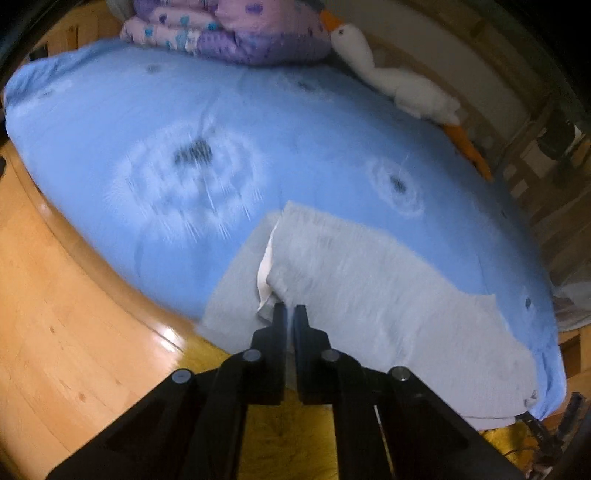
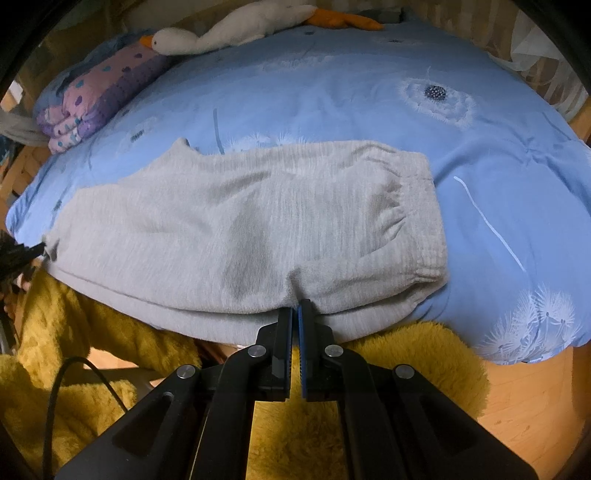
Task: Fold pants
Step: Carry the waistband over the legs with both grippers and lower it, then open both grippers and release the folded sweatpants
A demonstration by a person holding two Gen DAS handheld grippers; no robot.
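Grey sweatpants (image 2: 236, 221) lie flat along the near edge of a blue bed cover (image 2: 332, 96), elastic waistband (image 2: 417, 206) to the right in the right wrist view. My right gripper (image 2: 295, 310) is shut on the pants' near edge close to the waist. In the left wrist view the pants (image 1: 369, 280) stretch to the right, and my left gripper (image 1: 290, 308) is shut on the cloth near the leg end, where a white inner lining (image 1: 266, 269) shows. The left view is motion-blurred.
A white plush goose (image 2: 236, 29) and a folded purple blanket (image 2: 99, 96) lie at the far side of the bed. A yellow fuzzy garment (image 2: 406, 369) is below the bed edge. A wooden floor (image 1: 66, 314) lies to the left. A black cable (image 2: 62, 387) hangs nearby.
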